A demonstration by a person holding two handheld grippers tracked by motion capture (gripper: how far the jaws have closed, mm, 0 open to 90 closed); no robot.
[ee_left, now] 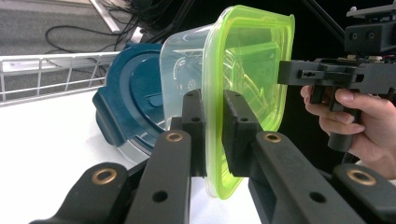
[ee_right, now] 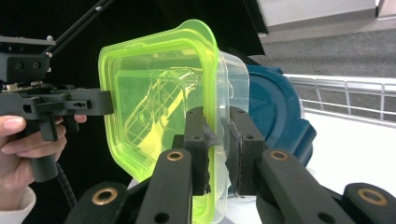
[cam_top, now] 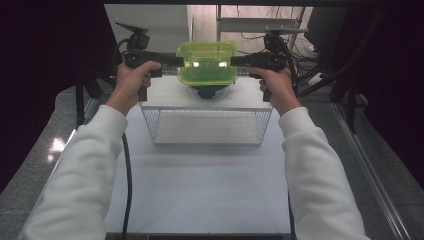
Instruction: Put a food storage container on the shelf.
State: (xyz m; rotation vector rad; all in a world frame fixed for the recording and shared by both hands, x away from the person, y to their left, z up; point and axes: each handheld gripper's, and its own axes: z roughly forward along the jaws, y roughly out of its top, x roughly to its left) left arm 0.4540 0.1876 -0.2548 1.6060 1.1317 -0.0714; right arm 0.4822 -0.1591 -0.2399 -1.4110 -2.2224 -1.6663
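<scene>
Your left gripper and right gripper both clamped on green-lidded container rim, opposite sides, held above wire basket; blue lid beneath.

A clear tub with a lime-green lid hangs level between the two tongs, rim pinched at each side.

The near half of the white bench lies bare between the two sleeves at the bottom of the frame. At mid-frame the wire basket stands across the way. Behind it, the green-lidded container and dark blue lid fill the middle.
</scene>
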